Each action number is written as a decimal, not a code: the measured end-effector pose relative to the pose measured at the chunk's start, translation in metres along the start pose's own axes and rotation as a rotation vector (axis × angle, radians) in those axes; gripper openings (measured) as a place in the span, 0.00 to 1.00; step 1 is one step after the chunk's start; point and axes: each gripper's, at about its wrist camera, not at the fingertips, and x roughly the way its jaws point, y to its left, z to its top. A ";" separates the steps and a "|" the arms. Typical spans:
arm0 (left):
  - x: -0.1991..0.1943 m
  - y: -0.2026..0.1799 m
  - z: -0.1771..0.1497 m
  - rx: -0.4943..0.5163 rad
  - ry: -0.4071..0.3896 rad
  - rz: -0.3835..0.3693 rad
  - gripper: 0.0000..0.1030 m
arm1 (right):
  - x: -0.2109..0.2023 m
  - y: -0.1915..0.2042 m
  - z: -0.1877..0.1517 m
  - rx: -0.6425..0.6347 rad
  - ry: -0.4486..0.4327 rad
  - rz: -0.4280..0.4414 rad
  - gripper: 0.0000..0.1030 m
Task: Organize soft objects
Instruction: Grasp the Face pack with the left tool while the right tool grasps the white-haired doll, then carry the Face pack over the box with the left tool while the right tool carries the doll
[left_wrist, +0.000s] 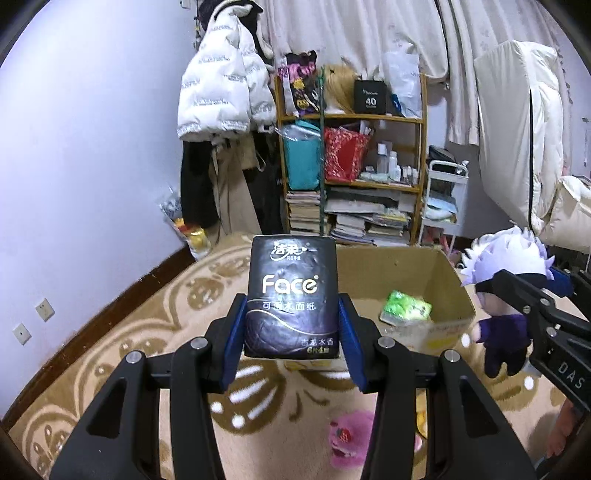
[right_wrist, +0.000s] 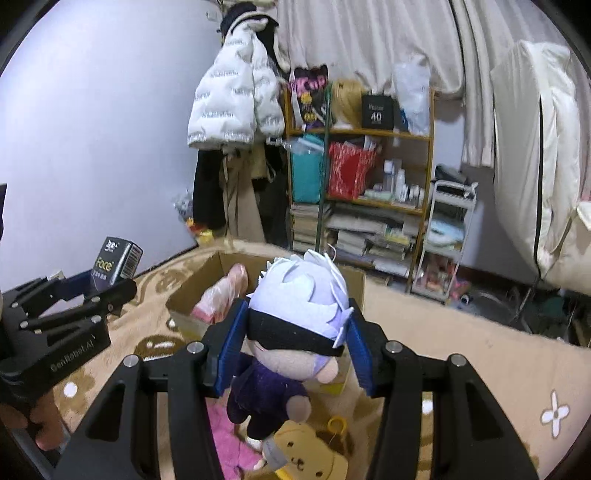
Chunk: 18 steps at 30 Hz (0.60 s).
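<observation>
Both jaw sets are closed on cargo. Left gripper (left_wrist: 291, 325) clamps a dark tissue pack (left_wrist: 291, 295) by its lower sides, upright, label facing the camera. Right gripper (right_wrist: 295, 343) clamps a white-haired plush doll (right_wrist: 295, 325) across the head, so the body hangs free below. Both items are held clear above the rug (left_wrist: 110, 332), near the open cardboard box (left_wrist: 454, 291), which already contains a green packet (left_wrist: 408, 308) and a pink bag (right_wrist: 221, 295). Box walls stand upright; the top is open, giving unobstructed entry from above. More soft items lie near on the rug: a pink plush (left_wrist: 351, 439) and a bear toy (right_wrist: 310, 454). Judgement: both loads are ready for deposit into the box.
</observation>
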 end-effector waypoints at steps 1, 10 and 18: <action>0.000 0.001 0.002 -0.003 -0.004 -0.008 0.44 | -0.001 0.000 0.002 -0.003 -0.013 -0.005 0.53; 0.010 -0.008 0.020 0.051 -0.064 -0.044 0.44 | 0.006 -0.005 0.013 -0.007 -0.063 -0.014 0.53; 0.031 -0.025 0.029 0.097 -0.079 -0.069 0.44 | 0.024 -0.015 0.019 0.011 -0.078 -0.014 0.53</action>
